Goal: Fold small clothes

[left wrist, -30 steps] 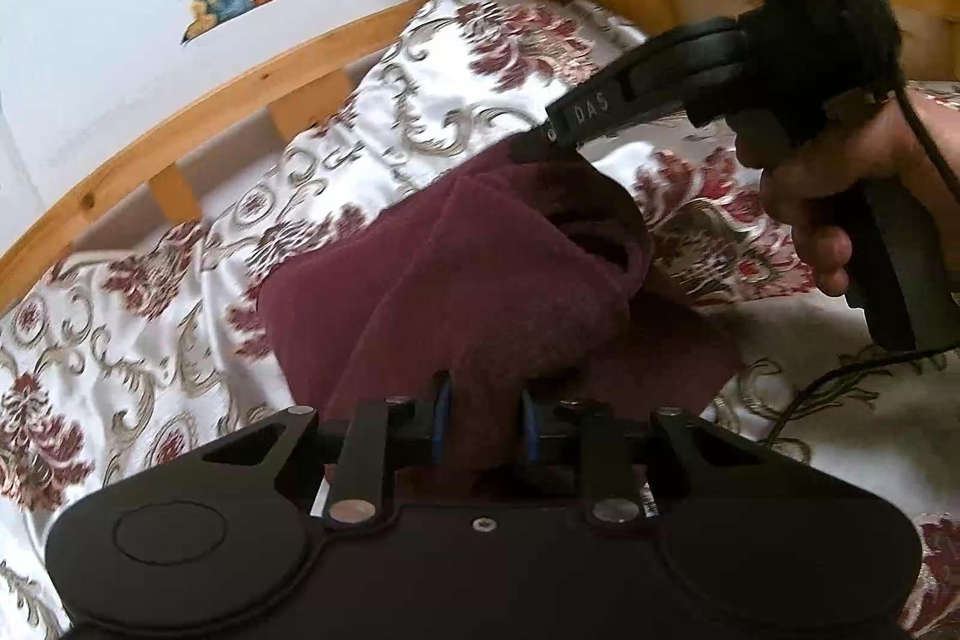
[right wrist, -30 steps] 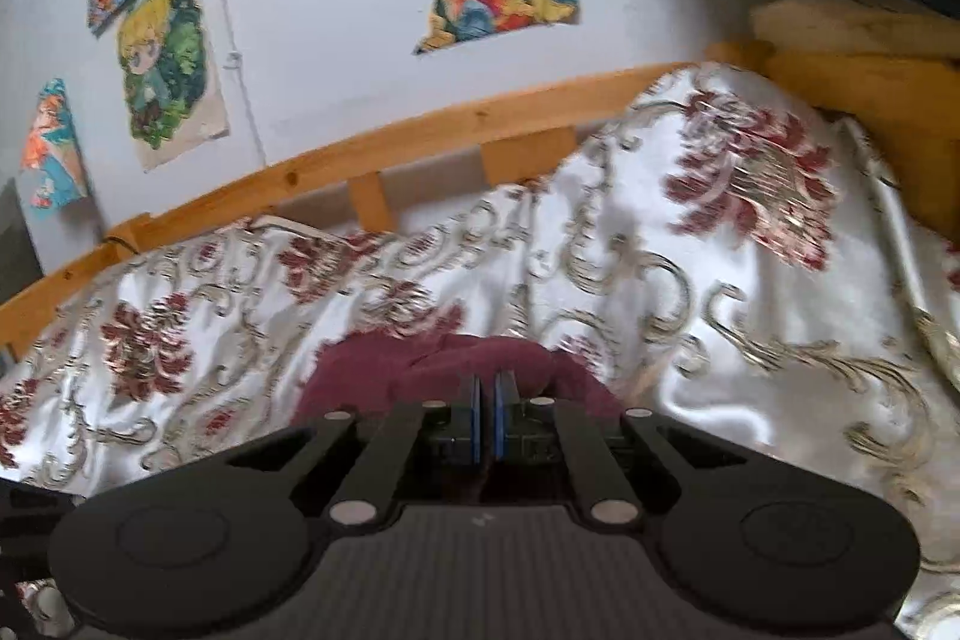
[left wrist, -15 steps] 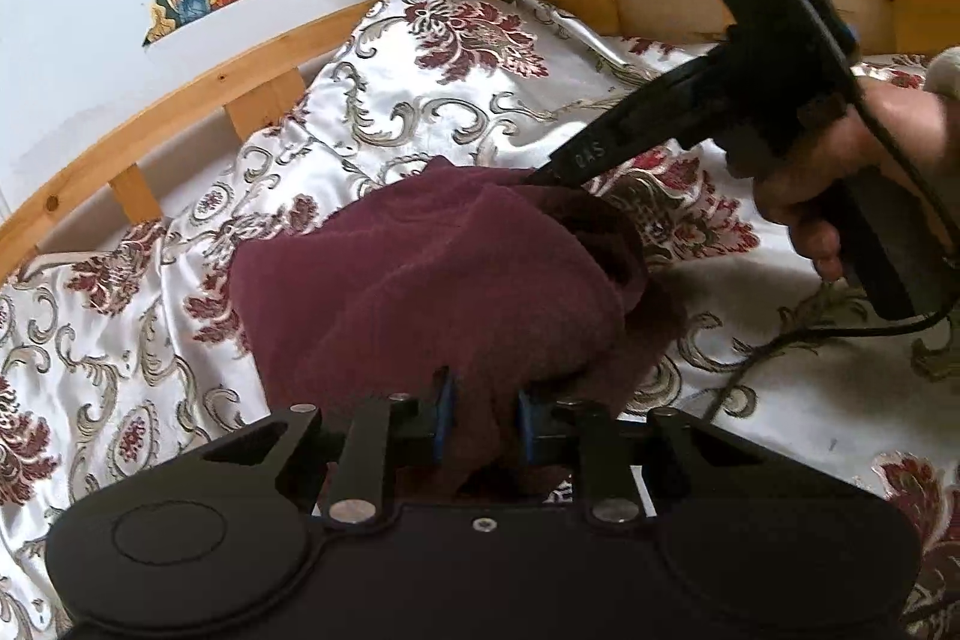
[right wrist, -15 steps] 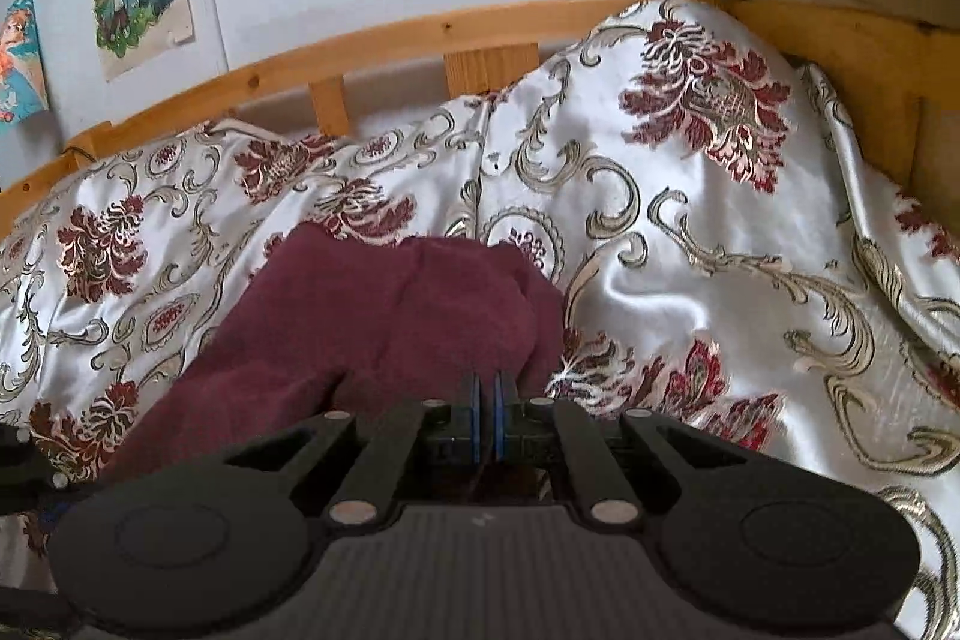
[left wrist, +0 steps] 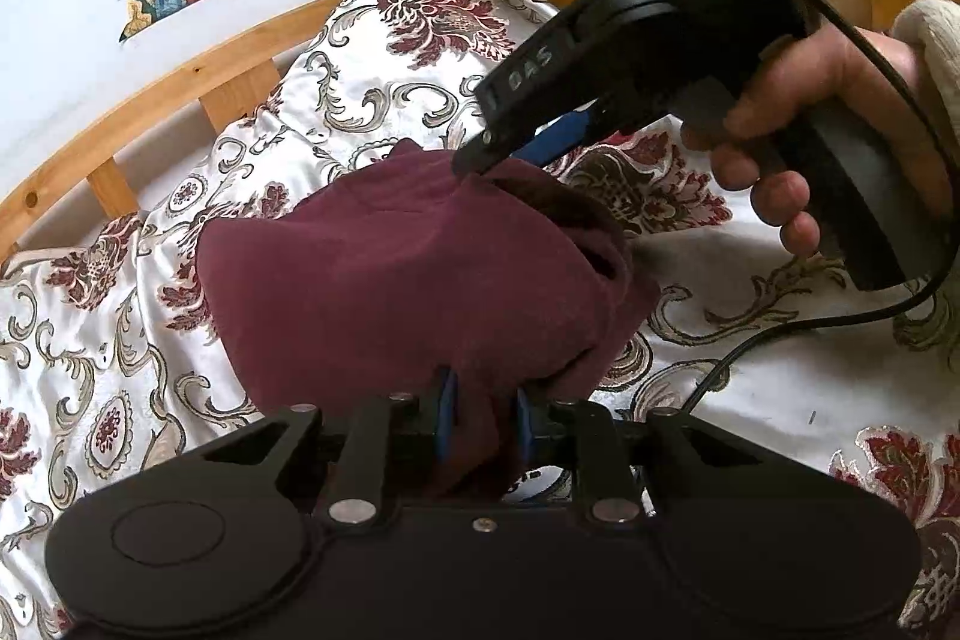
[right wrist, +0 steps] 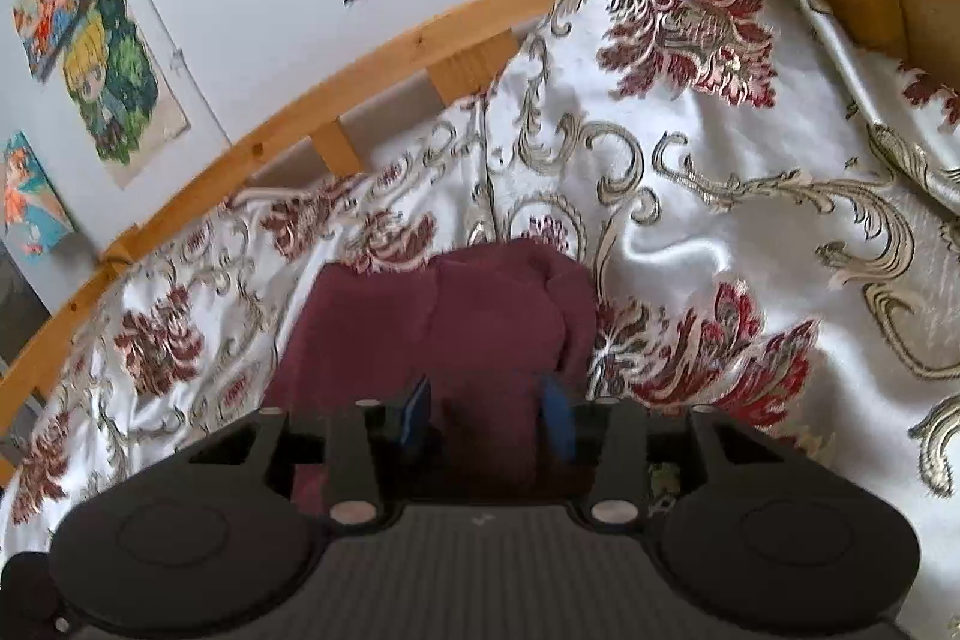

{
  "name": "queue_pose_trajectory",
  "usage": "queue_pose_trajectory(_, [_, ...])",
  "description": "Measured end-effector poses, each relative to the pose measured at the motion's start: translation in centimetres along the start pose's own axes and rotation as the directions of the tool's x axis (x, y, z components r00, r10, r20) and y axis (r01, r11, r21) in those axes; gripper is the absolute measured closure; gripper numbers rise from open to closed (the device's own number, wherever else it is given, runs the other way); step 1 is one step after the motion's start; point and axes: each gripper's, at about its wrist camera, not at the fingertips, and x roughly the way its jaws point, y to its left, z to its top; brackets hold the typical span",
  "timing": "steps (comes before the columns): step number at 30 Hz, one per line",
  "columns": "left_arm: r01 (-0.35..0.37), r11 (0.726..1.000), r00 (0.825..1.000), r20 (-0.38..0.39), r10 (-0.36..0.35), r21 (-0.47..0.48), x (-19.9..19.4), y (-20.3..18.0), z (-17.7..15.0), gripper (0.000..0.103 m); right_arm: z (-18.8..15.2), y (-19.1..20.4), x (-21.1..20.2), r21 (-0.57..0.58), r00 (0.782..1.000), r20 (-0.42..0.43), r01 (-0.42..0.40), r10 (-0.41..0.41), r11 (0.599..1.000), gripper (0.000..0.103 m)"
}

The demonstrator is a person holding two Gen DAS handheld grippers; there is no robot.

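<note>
- Dark maroon fleece-like small garment (left wrist: 384, 292) bunched on white satin bedspread w/ red-and-gold floral print (left wrist: 336, 100), roughly mid-bed, wooden bed rail (left wrist: 150, 100) beyond it on far side.
- Left gripper (left wrist: 480, 427): blue-padded fingers pinching a thick wad of garment's near edge; cloth fills the gap between pads.
- Right gripper (right wrist: 486, 418): fingers spread apart in its own view, maroon cloth lying between and under them but not squeezed. In left view, its tips (left wrist: 480, 154) touching or just over garment's far top corner; contact not certain.
- Right hand (left wrist: 810, 148) wrapped round right tool's black handle, black cable (left wrist: 780, 334) trailing over bedspread on right.
- Handling, as judged: light, very soft, no stiffness, so will sag and slump from any single pinch. Nap looks grippy, unlikely to slip from pads. Nothing fragile.
- Bedspread beneath looks slick & loose, so garment may slide on it when dragged, and satin could get caught in a low pinch.
- Layers already doubled at near edge; thick wad there = secure hold but hard to tell which layers are caught.
- Where to grab, as judged: corners or hem edges, both tools well apart along same edge, to keep cloth taut & flat for a fold. Far right corner under right tool looks a fair spot; pinch top layers only, clear of bedspread.
- Risk: rounded lump (right wrist: 504, 292) mid-garment suggests uneven fold; smoothing prob needed.
- Torn colourful posters (right wrist: 114, 88) on white wall, not relevant.
</note>
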Motion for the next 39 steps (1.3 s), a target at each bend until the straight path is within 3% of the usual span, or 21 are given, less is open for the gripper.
queue_pose_trajectory(1, [-0.002,1.0,1.0,0.001,0.002,0.002,0.0,0.0,0.0,0.081,-0.1,0.1,0.2,-0.012,1.0,-0.01,0.013,-0.013,1.0,0.067])
queue_pose_trajectory(2, [-0.001,1.0,1.0,0.001,0.001,-0.002,0.0,0.1,0.0,0.081,-0.2,0.2,0.5,-0.024,1.0,-0.019,0.023,-0.024,0.999,0.086])
queue_pose_trajectory(3, [0.002,1.0,1.0,0.0,-0.002,-0.007,0.0,0.2,0.1,0.081,-0.3,0.3,0.6,-0.035,0.999,-0.022,0.046,-0.047,0.998,0.093])
queue_pose_trajectory(10, [0.027,0.999,1.0,0.001,-0.027,-0.046,-0.3,0.7,0.0,0.081,-1.1,1.5,-0.2,-0.16,0.988,-0.027,0.145,-0.152,0.976,0.096])
queue_pose_trajectory(16, [0.074,0.983,0.997,0.026,-0.07,-0.166,-1.6,2.6,0.5,0.076,-1.3,1.1,0.1,-0.158,0.988,-0.046,0.141,-0.15,0.977,0.096])
queue_pose_trajectory(19, [0.109,0.961,0.994,0.053,-0.098,-0.253,-2.4,3.9,0.6,0.067,-1.5,1.4,0.2,-0.178,0.986,-0.047,0.151,-0.161,0.972,0.096])
queue_pose_trajectory(23, [0.098,0.938,0.992,0.108,-0.066,-0.332,-3.4,5.3,0.6,0.038,-1.5,1.2,0.3,-0.171,0.986,-0.049,0.147,-0.157,0.974,0.096])
queue_pose_trajectory(27, [0.057,0.88,0.994,0.105,-0.009,-0.472,-3.2,7.5,0.5,0.018,-1.2,0.7,0.1,-0.136,0.992,-0.039,0.117,-0.123,0.984,0.093])
queue_pose_trajectory(30, [-0.007,0.827,0.999,0.033,0.031,-0.562,-1.9,9.2,0.3,0.015,-0.9,0.3,0.2,-0.103,0.996,-0.017,0.088,-0.09,0.991,0.087])
queue_pose_trajectory(31, [-0.023,0.813,0.999,0.011,0.037,-0.582,-1.5,9.6,0.1,0.015,-0.7,0.1,0.2,-0.087,0.997,-0.007,0.079,-0.08,0.993,0.077])
queue_pose_trajectory(32, [-0.044,0.798,0.999,-0.02,0.04,-0.602,-1.0,10.0,-0.2,0.015,-0.5,-0.2,0.4,-0.068,0.997,0.005,0.076,-0.075,0.995,0.061])
queue_pose_trajectory(34, [-0.067,0.773,0.997,-0.078,0.023,-0.631,0.0,10.6,-0.8,0.015,-0.2,-0.6,0.7,-0.028,0.997,0.036,0.068,-0.067,0.997,0.054])
queue_pose_trajectory(36, [-0.052,0.74,0.995,-0.1,-0.022,-0.67,0.8,11.0,-1.5,0.015,0.2,-0.9,1.6,-0.005,0.997,0.055,0.055,-0.055,0.998,0.055])
queue_pose_trajectory(37, [-0.04,0.727,0.995,-0.098,-0.037,-0.685,1.0,11.2,-1.8,0.015,0.5,-1.1,2.0,0.002,0.997,0.065,0.049,-0.049,0.999,0.062])
queue_pose_trajectory(38, [-0.026,0.72,0.994,-0.095,-0.056,-0.693,1.2,11.2,-2.0,0.016,0.7,-1.2,2.6,0.004,0.997,0.071,0.044,-0.044,0.999,0.081])
queue_pose_trajectory(39, [-0.018,0.721,0.993,-0.096,-0.068,-0.693,1.4,11.2,-2.1,0.016,0.9,-1.1,3.1,0.001,0.996,0.071,0.047,-0.047,0.999,0.091])
